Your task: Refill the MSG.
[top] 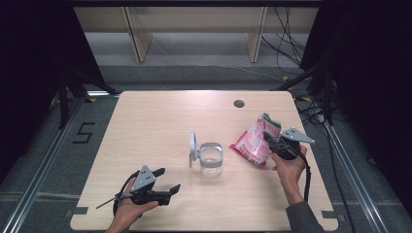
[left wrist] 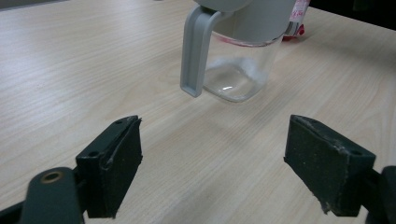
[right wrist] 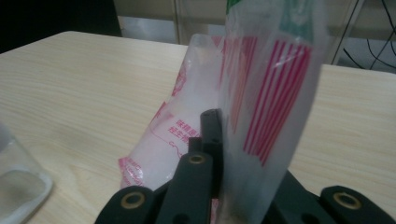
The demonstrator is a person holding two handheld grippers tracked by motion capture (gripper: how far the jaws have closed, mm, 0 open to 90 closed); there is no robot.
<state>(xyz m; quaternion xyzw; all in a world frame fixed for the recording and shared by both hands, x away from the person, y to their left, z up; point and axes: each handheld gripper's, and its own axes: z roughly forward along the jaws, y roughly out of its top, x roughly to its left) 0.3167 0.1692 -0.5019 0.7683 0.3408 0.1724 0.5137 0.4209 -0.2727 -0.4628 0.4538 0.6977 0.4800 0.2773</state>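
Nearest me, my left gripper (top: 167,180) hovers with jaws wide, empty, pointing at the jar (top: 211,158) mid-worktop. Right gripper (top: 270,140) jaws pinch the bag (top: 253,142), just right of the jar's open mouth.

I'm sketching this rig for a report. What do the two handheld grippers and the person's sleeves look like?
Both are black. The left gripper and right gripper each carry a grey three-cornered plate and trail a black cable. The jaws are flat, rectangular black pads with worn edges, on arms with brass-coloured rivets. A dark grey sleeve covers the right forearm.
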